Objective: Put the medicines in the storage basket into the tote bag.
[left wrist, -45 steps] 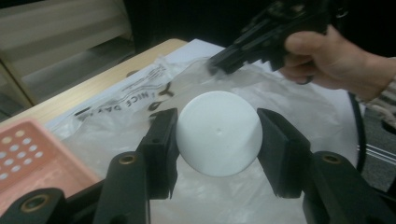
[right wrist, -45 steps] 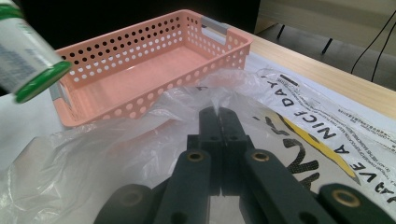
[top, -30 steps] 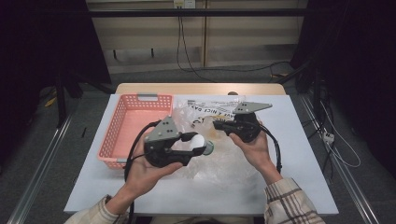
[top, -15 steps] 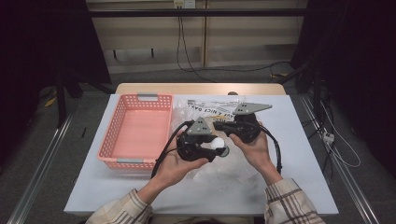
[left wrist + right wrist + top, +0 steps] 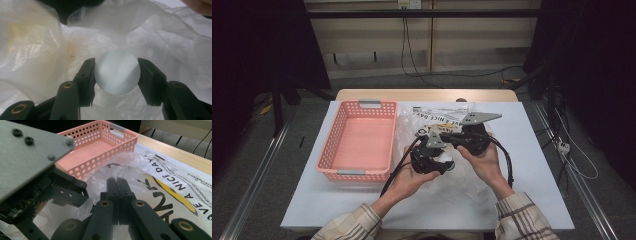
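Left gripper: lowered since a second ago, jaws clamping pale round ball inside crinkled translucent plastic bag. Right gripper: jaws pressed together, pinching bag film. Release probably next.

one white ball, one plastic bag, one pink basket

Plaid beige sleeves are showing at six o'clock; black grippers, the left gripper and right gripper, are wearing grey three-cornered plates and trailing black cables.
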A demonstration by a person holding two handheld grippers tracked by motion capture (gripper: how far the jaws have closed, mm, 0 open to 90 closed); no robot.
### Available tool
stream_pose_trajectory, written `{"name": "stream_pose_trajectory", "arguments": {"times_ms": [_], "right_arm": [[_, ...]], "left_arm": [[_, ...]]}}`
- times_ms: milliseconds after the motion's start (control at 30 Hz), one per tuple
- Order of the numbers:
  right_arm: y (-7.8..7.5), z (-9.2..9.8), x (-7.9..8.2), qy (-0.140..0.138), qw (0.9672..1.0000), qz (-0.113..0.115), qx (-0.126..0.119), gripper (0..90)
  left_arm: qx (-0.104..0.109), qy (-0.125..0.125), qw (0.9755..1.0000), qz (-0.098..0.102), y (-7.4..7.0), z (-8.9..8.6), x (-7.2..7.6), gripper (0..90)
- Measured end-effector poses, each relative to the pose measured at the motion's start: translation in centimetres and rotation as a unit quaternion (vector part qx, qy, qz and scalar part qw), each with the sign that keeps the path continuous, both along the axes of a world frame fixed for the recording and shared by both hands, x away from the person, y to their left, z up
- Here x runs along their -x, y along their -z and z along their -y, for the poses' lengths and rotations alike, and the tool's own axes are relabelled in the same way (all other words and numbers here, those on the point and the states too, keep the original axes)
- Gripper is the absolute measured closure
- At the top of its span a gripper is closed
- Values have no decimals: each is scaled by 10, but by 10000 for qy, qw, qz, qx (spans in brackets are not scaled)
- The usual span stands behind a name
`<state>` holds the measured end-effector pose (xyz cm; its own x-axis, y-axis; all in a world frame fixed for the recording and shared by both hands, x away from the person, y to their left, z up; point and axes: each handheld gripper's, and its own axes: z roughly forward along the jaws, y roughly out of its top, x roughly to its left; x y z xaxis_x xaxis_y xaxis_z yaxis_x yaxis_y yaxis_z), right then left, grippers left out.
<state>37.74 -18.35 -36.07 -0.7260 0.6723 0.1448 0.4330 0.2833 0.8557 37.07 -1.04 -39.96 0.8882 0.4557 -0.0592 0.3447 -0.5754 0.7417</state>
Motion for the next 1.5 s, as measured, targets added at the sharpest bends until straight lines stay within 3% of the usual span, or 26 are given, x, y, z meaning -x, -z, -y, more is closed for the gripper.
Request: {"name": "stream_pose_trajectory", "arguments": {"times_ms": [167, 333, 700, 800, 900, 1300, 1400, 1500], "right_arm": [[5, 0, 0, -1, 10000, -65, 54, 900], [11, 0, 0, -14, 9999, -143, 87, 900], [13, 4, -1, 22, 9998, -171, 97, 900], [14, 4, -2, 25, 9998, -191, 98, 900], [15, 6, -2, 49, 9998, -194, 98, 900], [14, 8, -2, 64, 9998, -190, 94, 900], [13, 8, -1, 59, 9998, -176, 80, 900], [14, 9, -1, 47, 9998, -185, 74, 900]], "left_arm": [[-59, -168, 9998, -126, 14, 2, -5, 510], [-167, -230, 9996, -77, 20, 5, -4, 510], [-5, -297, 9995, -136, 31, 5, -7, 505], [18, -186, 9996, -226, 31, 4, -9, 475], [-59, -118, 9997, -190, 29, 3, -7, 434], [272, -228, 9992, -205, 16, -5, -4, 243], [330, -154, 9990, -274, 12, -7, -2, 206], [273, -108, 9994, -160, 6, -12, 3, 196]]}}
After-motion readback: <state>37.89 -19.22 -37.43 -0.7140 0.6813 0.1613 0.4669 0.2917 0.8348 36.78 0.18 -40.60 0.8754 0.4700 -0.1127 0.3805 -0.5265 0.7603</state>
